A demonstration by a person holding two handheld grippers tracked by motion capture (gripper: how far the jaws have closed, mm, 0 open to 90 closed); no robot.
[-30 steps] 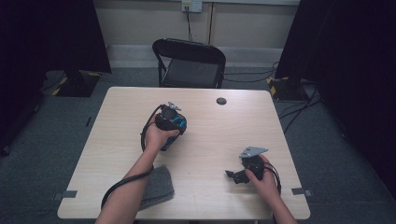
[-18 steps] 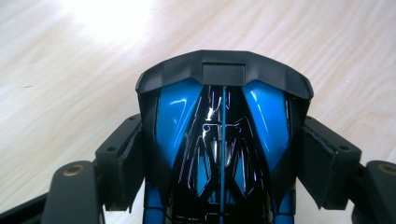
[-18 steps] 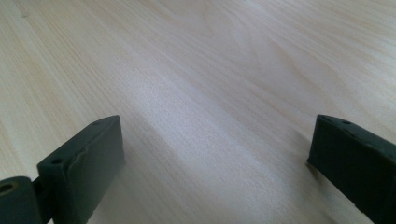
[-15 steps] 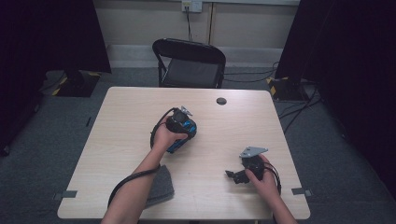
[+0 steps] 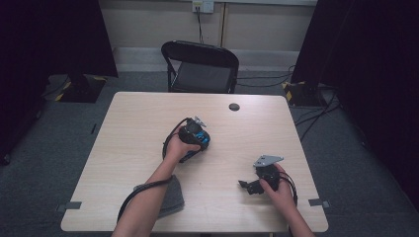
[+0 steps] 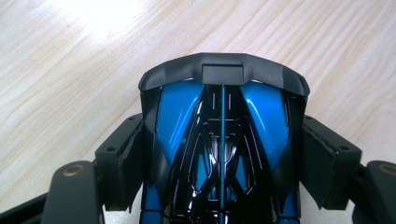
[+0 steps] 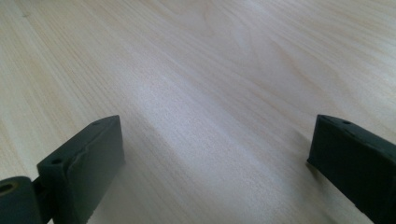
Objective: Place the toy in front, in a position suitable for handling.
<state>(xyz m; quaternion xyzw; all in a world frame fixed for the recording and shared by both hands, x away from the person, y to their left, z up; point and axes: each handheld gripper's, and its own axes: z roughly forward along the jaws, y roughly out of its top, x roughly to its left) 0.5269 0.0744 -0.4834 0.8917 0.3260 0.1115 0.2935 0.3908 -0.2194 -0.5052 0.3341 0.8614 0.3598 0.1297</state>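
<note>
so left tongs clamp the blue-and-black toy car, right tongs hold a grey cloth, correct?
Not quite. The left tongs do clamp the blue-and-black toy car, but the right tongs are open with nothing between them, per the right gripper view. The grey cloth lies on the table.

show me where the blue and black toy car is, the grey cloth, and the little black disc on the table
blue and black toy car (image 6: 223,140): left gripper view, its glossy roof.
grey cloth (image 5: 173,200): high view, its exposed right part.
black disc (image 5: 234,106): high view, its centre.

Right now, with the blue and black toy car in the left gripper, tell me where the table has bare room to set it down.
Widest bare patch: the table's left half, between the left gripper holding the toy car and the left edge. Also bare: the strip between the small black disc and the right gripper. Crowded: the near-left corner with the grey cloth.
</note>
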